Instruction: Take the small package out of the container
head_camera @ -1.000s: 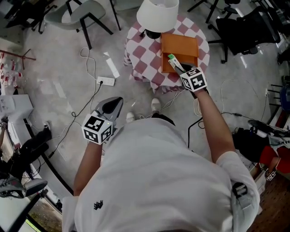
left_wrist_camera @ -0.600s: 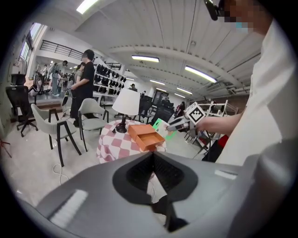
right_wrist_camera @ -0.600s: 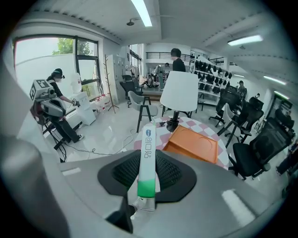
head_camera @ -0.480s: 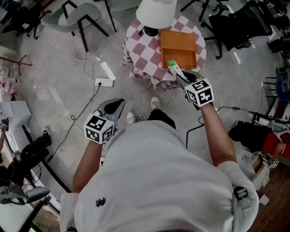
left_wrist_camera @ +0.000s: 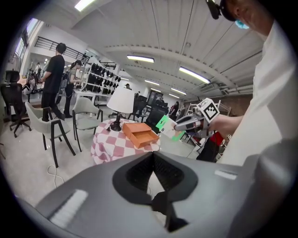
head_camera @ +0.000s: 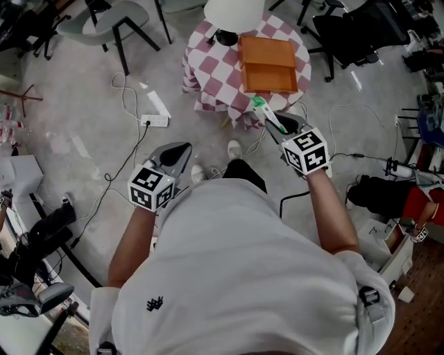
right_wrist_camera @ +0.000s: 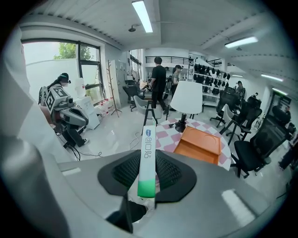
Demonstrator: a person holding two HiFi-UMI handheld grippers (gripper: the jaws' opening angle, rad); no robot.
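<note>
The right hand-held gripper (right_wrist_camera: 146, 181) is clamped on the small package (right_wrist_camera: 149, 148), a slim white-and-green box standing up between its pads. It is held in the air in front of the person, clear of the orange container (head_camera: 267, 64), which sits open on the checked-cloth desk (head_camera: 208, 73) beside a white lamp (head_camera: 232, 12). The left hand-held gripper (left_wrist_camera: 156, 183) hangs lower at the person's other side, jaws a little apart with nothing between them (it plays no visible part here). The removal itself looks done, with the package out and on the near side of the desk's edge. What remains, on this reading, is to carry it to a resting place and loosen the grip only once it is supported.
</note>
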